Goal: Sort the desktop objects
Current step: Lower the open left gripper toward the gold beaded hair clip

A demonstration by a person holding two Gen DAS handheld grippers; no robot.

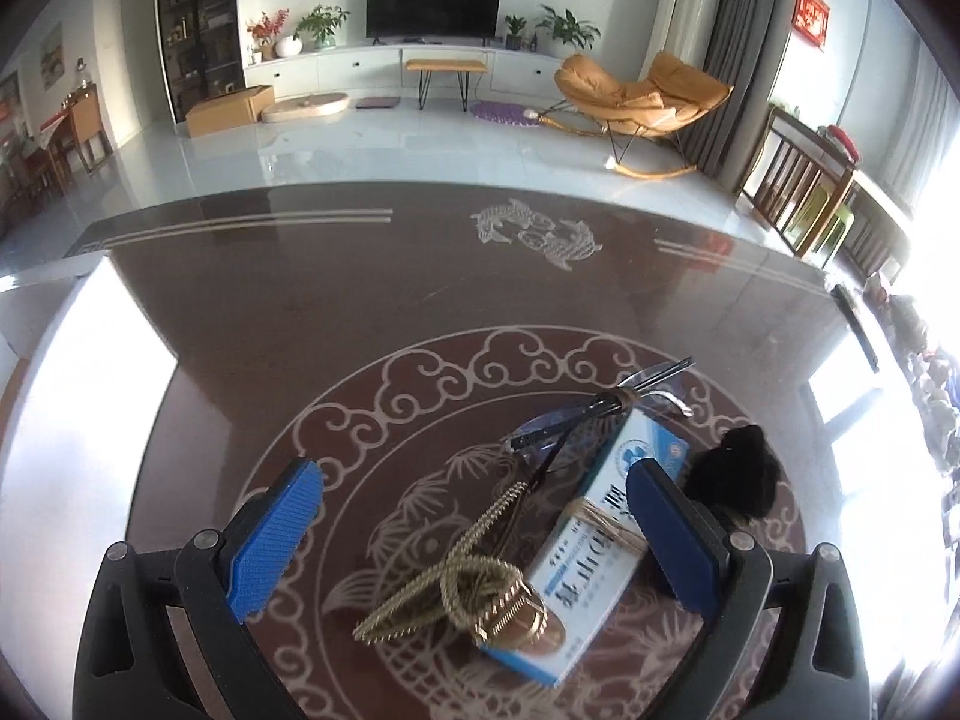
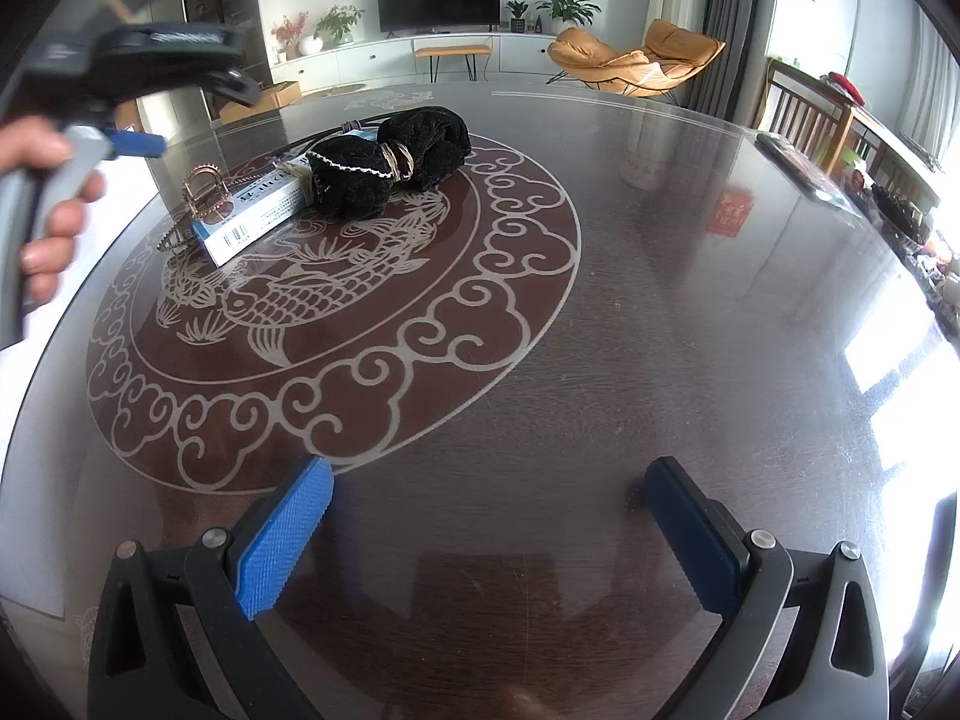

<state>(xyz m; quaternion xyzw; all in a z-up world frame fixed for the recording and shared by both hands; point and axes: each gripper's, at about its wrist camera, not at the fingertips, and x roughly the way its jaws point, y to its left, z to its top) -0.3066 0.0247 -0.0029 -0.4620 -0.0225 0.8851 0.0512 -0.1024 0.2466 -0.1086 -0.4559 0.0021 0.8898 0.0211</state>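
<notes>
Blue ribbed pads frame the left gripper [image 1: 474, 531], spread wide with nothing between them touching. In the lower middle of its view a gold hair clip [image 1: 468, 594] lies partly on a white-and-blue box [image 1: 600, 534] bound with twine, which sits by the right pad. Past it lie glasses [image 1: 600, 408] and a black cloth bundle [image 1: 735, 474]. The right gripper [image 2: 489, 531] hangs open above bare counter [image 2: 660, 300], the pile far off at upper left, beside the person's left hand [image 2: 51, 198]
</notes>
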